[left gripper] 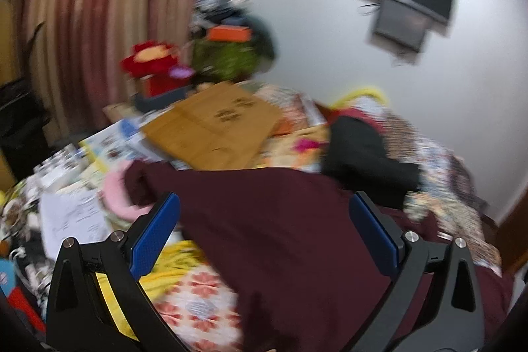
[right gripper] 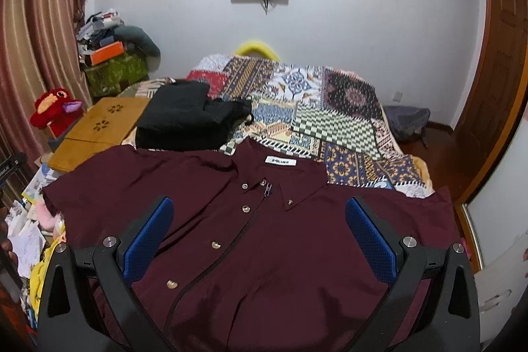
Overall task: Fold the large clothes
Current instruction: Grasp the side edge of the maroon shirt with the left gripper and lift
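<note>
A dark maroon button-up shirt (right gripper: 270, 236) lies spread flat, front up, on the patterned bedspread (right gripper: 330, 108), collar toward the far wall. My right gripper (right gripper: 260, 240) is open and empty, hovering over the shirt's chest. In the blurred left wrist view the same shirt (left gripper: 280, 220) fills the lower middle, its left sleeve end (left gripper: 138, 183) reaching toward the clutter. My left gripper (left gripper: 264, 233) is open and empty above the shirt's left side.
Folded black clothes (right gripper: 188, 117) lie on the bed beyond the shirt. A wooden lap table (right gripper: 99, 127), a red plush toy (right gripper: 56, 111), papers and boxes crowd the left side. A wooden door (right gripper: 495, 88) stands at the right.
</note>
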### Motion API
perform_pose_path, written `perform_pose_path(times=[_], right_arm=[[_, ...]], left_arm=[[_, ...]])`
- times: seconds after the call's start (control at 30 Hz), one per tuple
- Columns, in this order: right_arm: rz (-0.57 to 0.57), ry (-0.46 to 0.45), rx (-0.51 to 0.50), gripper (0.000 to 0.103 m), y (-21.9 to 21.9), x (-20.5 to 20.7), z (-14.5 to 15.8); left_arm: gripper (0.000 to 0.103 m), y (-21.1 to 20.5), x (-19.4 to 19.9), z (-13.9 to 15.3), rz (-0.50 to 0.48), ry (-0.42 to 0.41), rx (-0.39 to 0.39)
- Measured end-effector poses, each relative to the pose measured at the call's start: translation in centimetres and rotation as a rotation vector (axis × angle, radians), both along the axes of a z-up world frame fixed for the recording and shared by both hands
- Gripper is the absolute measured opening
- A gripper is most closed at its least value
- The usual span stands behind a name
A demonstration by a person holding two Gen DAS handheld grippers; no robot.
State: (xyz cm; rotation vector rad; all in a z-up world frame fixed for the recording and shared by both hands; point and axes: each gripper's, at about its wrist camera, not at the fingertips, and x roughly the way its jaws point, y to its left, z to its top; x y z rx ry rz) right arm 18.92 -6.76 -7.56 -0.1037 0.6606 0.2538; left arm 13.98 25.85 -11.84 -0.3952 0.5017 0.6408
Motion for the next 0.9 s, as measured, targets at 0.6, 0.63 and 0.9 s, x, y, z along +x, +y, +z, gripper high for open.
perform_pose_path(times=[0.6,0.63,0.9], right_arm=[[-0.043,0.167,-0.057,0.103,1.9,5.3,-3.6],[-0.044,0.172,-0.064,0.103,1.9,5.4,-3.7],[-0.059,0.184,-0.104,0.103,1.9,5.8,-4.1]], left_arm=[[0.100,20.8,2.6,-17.2,0.085,0.121,-0.693],[0.096,21.3,2.8,-18.2,0.092,0.123,-0.719],[0.057,23.8,3.7,-22.3,0.092,0.067,-0.828]])
